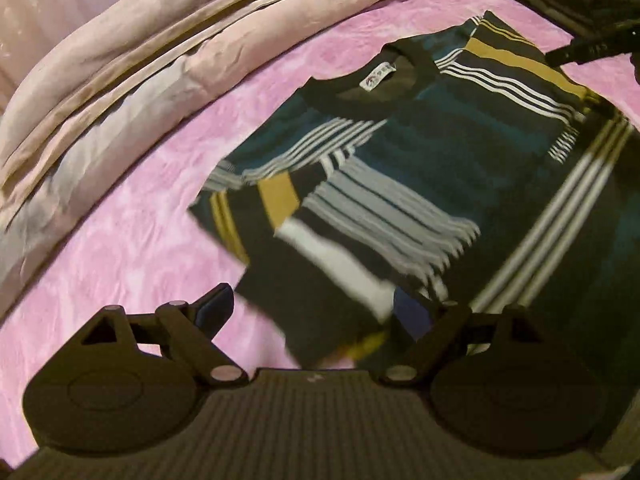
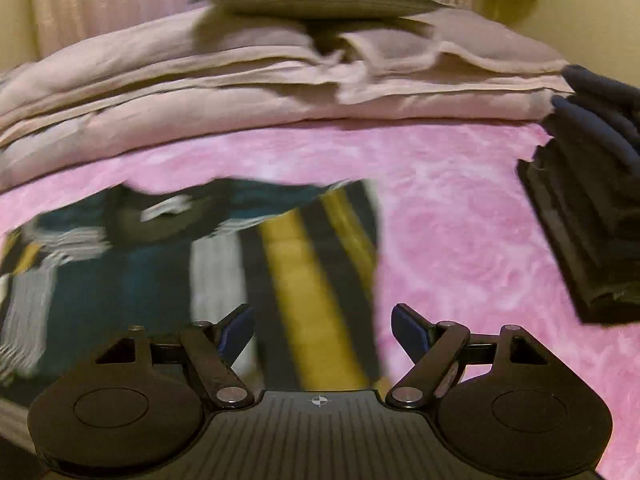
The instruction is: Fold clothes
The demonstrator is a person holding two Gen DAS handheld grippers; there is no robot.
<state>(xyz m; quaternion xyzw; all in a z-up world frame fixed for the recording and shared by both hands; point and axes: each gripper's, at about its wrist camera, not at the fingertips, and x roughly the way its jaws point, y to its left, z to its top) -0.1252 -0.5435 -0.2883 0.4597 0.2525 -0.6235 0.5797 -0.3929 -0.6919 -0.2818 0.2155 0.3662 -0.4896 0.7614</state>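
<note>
Judging mid-fold: our striped shirt [image 1: 440, 152] at frame centre has both sleeves in, lengthwise folds left; left gripper [image 1: 316, 312] and right gripper [image 2: 322, 328] fingers apart.

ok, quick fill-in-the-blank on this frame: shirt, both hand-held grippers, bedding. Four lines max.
1. The striped shirt lies on a ____ bedspread.
2. Both the left hand-held gripper and the right hand-held gripper have their jaws ____.
3. The shirt's white neck label faces ____.
4. Beyond the shirt lies a folded beige ____.

Missing words: pink; open; up; blanket
</note>
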